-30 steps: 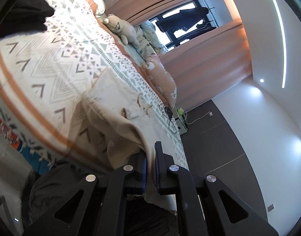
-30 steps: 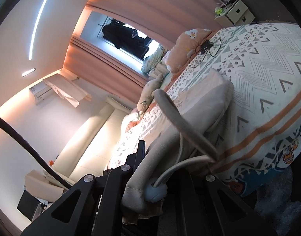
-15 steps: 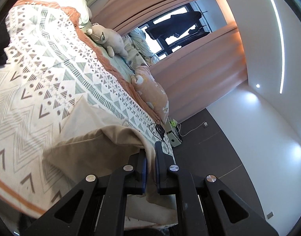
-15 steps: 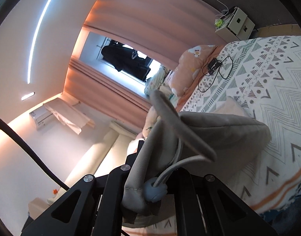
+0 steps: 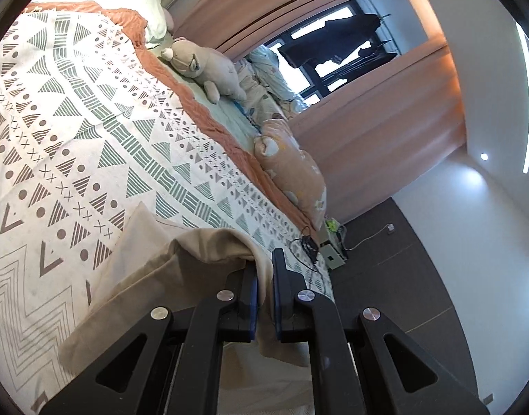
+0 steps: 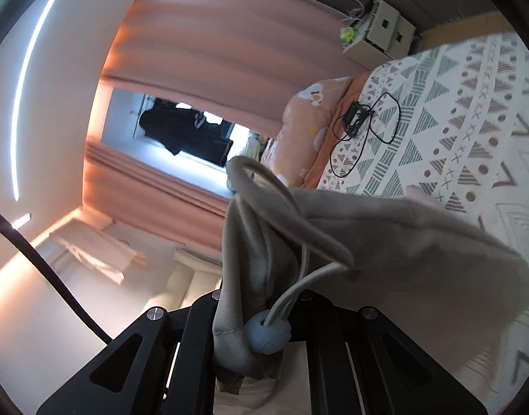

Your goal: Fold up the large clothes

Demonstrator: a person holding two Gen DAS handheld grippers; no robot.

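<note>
A beige garment (image 5: 167, 276) lies partly on the patterned bedspread (image 5: 74, 131), its edge lifted. My left gripper (image 5: 263, 269) is shut on that lifted edge, cloth pinched between the blue pads. In the right wrist view the same garment (image 6: 385, 242) hangs in grey-beige folds over the bed. My right gripper (image 6: 261, 314) is shut on a bunched part with a drawcord and a round grey cord stopper (image 6: 267, 335). The right fingertips are hidden by cloth.
A plush toy (image 5: 205, 65) and an orange pillow (image 5: 292, 169) lie along the bed's far side. A black cable with a charger (image 6: 361, 121) lies on the bedspread. A small white cabinet (image 6: 378, 31) stands by the pink curtains (image 5: 368, 121).
Both grippers have carried the garment forward over the bed, away from the near edge. More of the bedspread and pillows shows; the garment folds over itself. Both grips are unchanged.
</note>
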